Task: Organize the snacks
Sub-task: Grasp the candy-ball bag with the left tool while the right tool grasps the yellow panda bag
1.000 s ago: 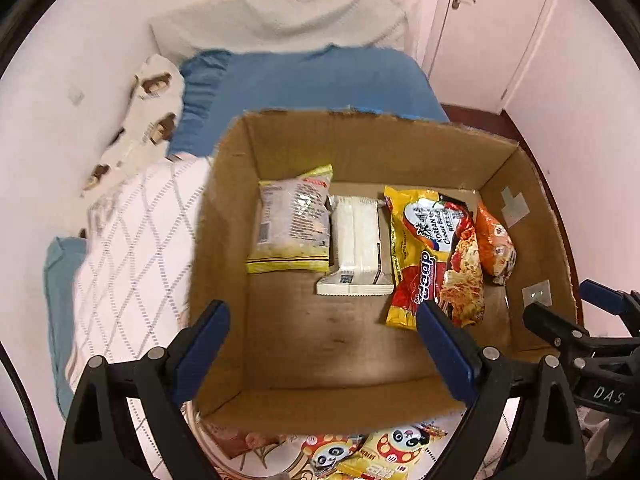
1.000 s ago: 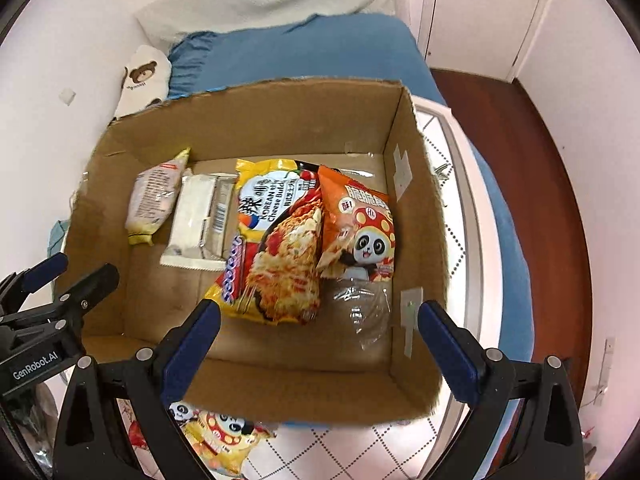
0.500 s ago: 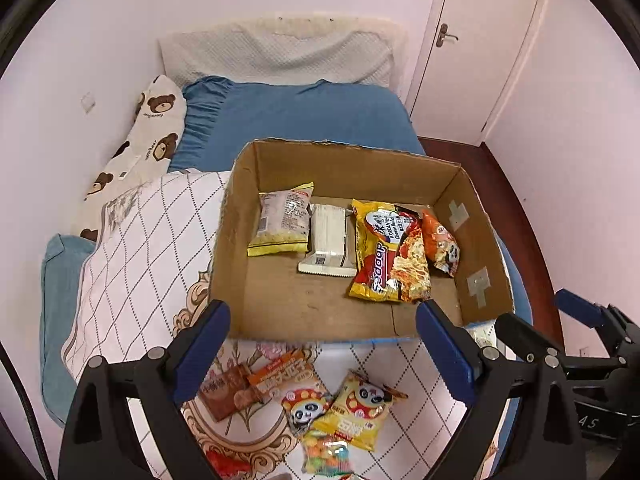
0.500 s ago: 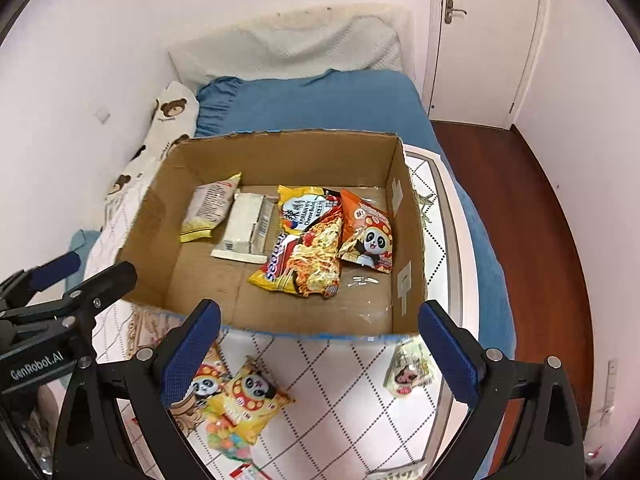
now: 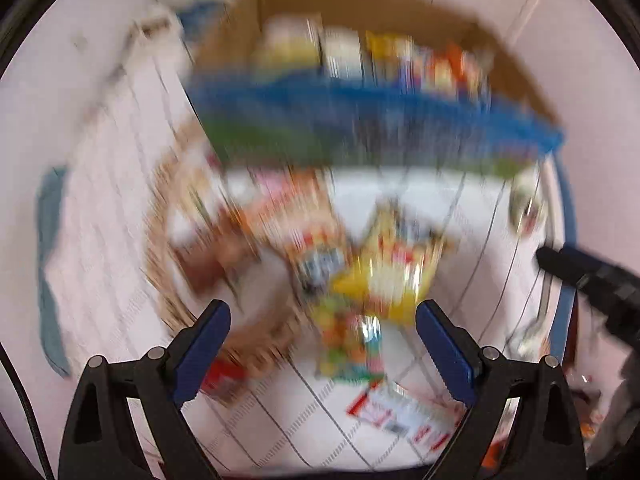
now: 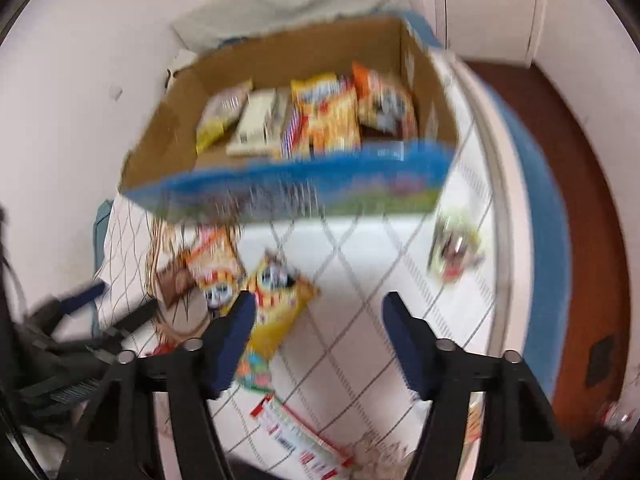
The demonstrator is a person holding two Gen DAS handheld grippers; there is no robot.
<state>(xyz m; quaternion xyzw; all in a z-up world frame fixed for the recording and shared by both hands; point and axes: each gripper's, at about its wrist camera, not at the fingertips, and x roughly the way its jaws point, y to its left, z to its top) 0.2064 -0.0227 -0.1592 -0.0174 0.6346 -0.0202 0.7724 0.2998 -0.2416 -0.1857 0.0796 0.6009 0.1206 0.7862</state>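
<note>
A cardboard box (image 6: 280, 192) with a blue printed front stands on the bed and holds several snack packets (image 6: 332, 120); it also shows in the left wrist view (image 5: 360, 104), blurred. Loose snacks lie on the white quilt in front of it: a yellow panda packet (image 6: 280, 304) (image 5: 384, 276), an orange packet (image 6: 212, 256) and a colourful candy bag (image 5: 348, 348). My left gripper (image 5: 322, 316) is open and empty above the loose snacks. My right gripper (image 6: 318, 308) is open and empty, its left finger over the yellow packet.
A small packet (image 6: 454, 244) lies alone at the right of the quilt. A white and red wrapper (image 6: 296, 436) lies near the front edge. The bed's blue edge (image 6: 544, 200) and brown floor (image 6: 592, 184) are at the right. A wall is at the left.
Both grippers have pulled back and down from the box, so the loose snacks on the quilt now fill the foreground. Both views are motion blurred. The right jaws stand narrower than before.
</note>
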